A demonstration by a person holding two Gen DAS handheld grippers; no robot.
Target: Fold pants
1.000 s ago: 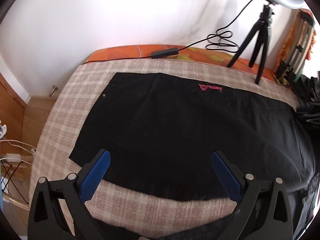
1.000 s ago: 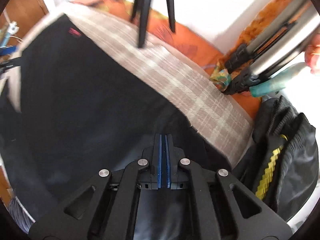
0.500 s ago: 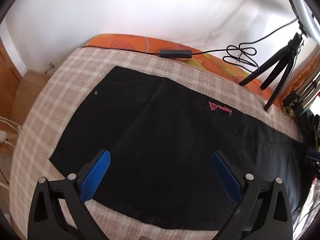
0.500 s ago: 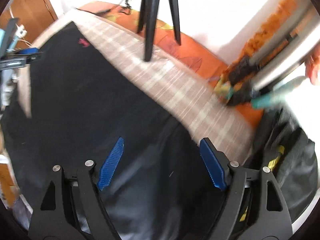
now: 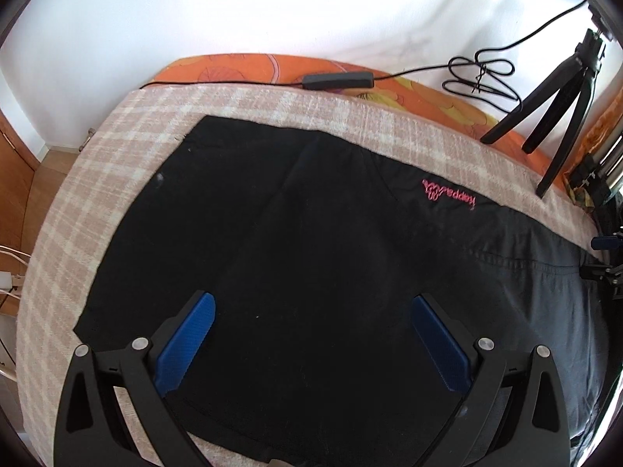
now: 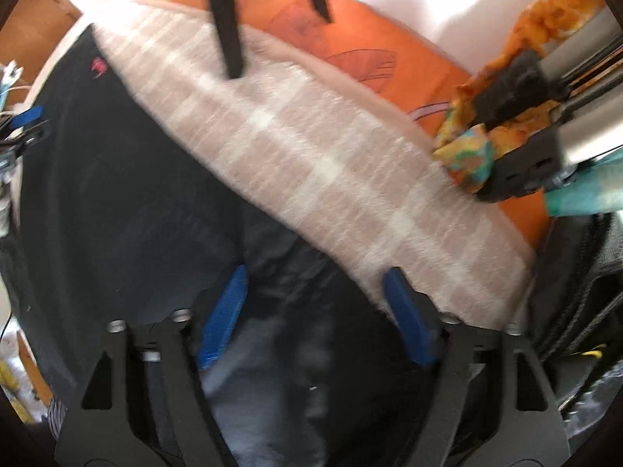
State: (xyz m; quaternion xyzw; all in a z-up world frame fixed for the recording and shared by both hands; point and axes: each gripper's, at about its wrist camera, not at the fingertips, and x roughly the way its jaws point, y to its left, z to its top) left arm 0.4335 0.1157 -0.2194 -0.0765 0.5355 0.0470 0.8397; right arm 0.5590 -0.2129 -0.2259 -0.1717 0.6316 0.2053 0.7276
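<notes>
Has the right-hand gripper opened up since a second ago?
Yes. The right gripper was pinched shut a second ago; now its blue pads stand wide apart over the black pants, near the edge of the checked blanket.

Right tongs [image 6: 313, 292] spread wide over black pants [image 6: 128, 194] — checked blanket [image 6: 311, 163] beside.

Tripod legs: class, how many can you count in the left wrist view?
3, all at the far right on the bed: left leg, middle leg, right leg. None seems hidden.
</notes>
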